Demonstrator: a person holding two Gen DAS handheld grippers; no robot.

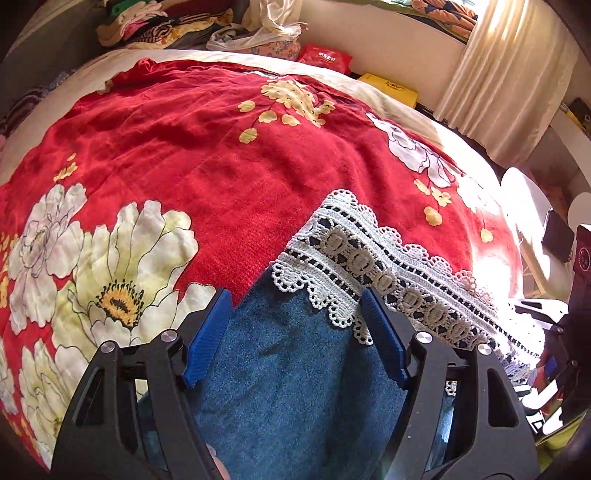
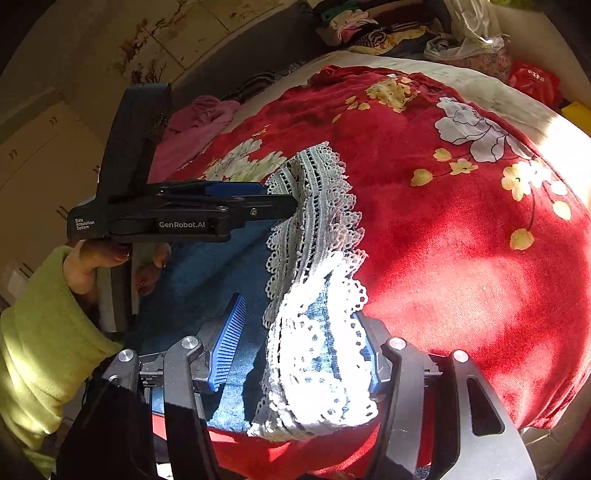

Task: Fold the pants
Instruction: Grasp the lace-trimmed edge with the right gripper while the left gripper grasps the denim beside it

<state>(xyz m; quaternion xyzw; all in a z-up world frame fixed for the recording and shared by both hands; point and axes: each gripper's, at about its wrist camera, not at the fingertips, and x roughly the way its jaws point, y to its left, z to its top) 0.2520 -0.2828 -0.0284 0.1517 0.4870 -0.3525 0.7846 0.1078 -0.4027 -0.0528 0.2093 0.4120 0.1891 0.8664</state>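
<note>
The pants (image 1: 295,369) are blue denim with a wide white lace hem (image 1: 373,266). They lie on a red floral bedspread (image 1: 207,147). My left gripper (image 1: 295,321) is open, its blue pads over the denim just short of the lace. In the right wrist view the lace hem (image 2: 317,332) is bunched and folded over the denim (image 2: 199,273). My right gripper (image 2: 299,332) is open around that bunched lace. The left gripper (image 2: 266,201) shows there from the side, at the far end of the lace.
The bedspread (image 2: 461,240) covers a bed with a cream sheet edge (image 1: 332,70). Piled clothes (image 1: 166,26), a red packet (image 1: 325,57) and a yellow box (image 1: 391,88) lie beyond it. A pink cloth (image 2: 199,122) lies at the bed's left. Curtains (image 1: 498,74) hang at right.
</note>
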